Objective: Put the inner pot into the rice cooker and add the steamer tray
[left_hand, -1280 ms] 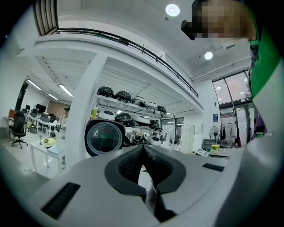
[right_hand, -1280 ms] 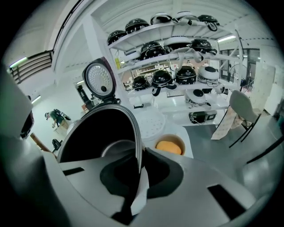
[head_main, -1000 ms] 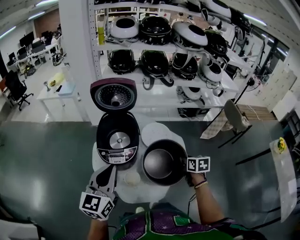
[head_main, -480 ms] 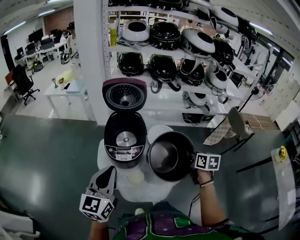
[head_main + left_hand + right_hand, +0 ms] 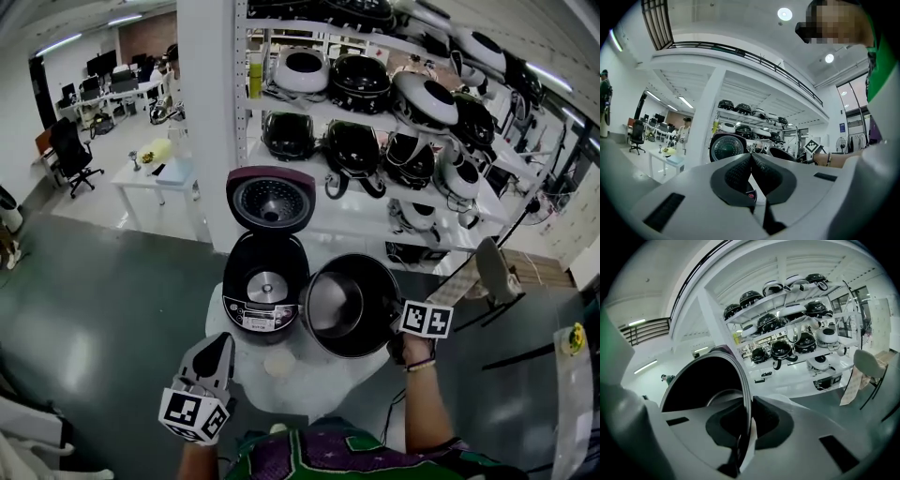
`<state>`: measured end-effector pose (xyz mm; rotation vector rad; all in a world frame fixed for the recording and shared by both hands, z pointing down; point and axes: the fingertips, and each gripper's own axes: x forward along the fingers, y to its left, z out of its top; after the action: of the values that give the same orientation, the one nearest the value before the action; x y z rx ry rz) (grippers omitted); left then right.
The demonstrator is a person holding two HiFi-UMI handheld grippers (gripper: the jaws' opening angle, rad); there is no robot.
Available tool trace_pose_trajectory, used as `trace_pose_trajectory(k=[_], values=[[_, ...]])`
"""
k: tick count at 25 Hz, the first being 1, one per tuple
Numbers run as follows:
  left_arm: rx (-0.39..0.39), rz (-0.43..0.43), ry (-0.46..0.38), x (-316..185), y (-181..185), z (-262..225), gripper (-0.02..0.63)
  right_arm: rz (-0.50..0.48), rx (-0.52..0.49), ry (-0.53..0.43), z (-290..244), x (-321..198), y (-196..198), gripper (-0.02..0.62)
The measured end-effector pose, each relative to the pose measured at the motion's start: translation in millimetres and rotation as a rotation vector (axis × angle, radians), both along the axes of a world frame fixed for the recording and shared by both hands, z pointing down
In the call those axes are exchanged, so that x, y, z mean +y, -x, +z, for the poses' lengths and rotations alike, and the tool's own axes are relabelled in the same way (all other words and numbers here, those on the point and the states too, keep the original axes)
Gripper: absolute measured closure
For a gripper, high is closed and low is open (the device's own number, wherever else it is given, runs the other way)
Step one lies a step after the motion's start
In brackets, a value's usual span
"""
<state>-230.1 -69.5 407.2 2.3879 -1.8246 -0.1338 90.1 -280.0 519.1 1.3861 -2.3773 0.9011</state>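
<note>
Grey padded jaws of the right gripper (image 5: 749, 423) are pinched together on the thin metal rim of the inner pot (image 5: 701, 380), with 1 pad inside the wall and 1 outside. In the head view this gripper (image 5: 394, 328) sits right of centre, under its square-marker cube, and a hand and forearm run down to the lower edge. The inner pot (image 5: 349, 305) is black, shows an empty dark bowl, and is held only by that 1 grip on its right edge. It looks raised off the round white table (image 5: 314, 389). Its left edge lies just beside the right side of the rice cooker (image 5: 255, 322), perhaps overlapping it.

At lower left, the left gripper (image 5: 221, 342) points toward the cooker. Its own view shows its jaws (image 5: 751, 161) pressed fully together with nothing between them.

The rice cooker stands at centre with its maroon lid (image 5: 272, 199) tipped up and back. Its well is empty, and the silver heating plate shows at the bottom. A small pale round item (image 5: 279, 363) lies on the table in front of the cooker; what it is cannot be told. Shelves of other cookers (image 5: 394, 122) fill the upper right.

The step in hand appears to be carrying the pot to the cooker. The next move calls for shifting it left until it is centred over the well, levelling it, then lowering it straight in before letting go. The steamer tray has not been placed and cannot be picked out for certain.
</note>
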Motion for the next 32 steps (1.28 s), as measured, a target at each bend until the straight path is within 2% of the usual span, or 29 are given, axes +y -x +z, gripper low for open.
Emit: trace_pose_trajectory(k=[11,15,22,32], values=[[-0.031,-0.148,0.012,-22,19,-9,0.584,-0.099,-0.055,-0.015,-17,-78,44,0.572],[-0.044,-0.174,0.028,-33,19,-9,0.584,-0.138,-0.074,-0.009,-18,-100,64,0.572],[-0.063,-0.253,0.056,-34,29,-8,0.584,-0.221,-0.102,0.005,-13,-129,112,0.571],[-0.071,-0.406,0.089,-13,51,-7,0.584,-0.346,-0.101,0.079,17,-150,186,0.569]])
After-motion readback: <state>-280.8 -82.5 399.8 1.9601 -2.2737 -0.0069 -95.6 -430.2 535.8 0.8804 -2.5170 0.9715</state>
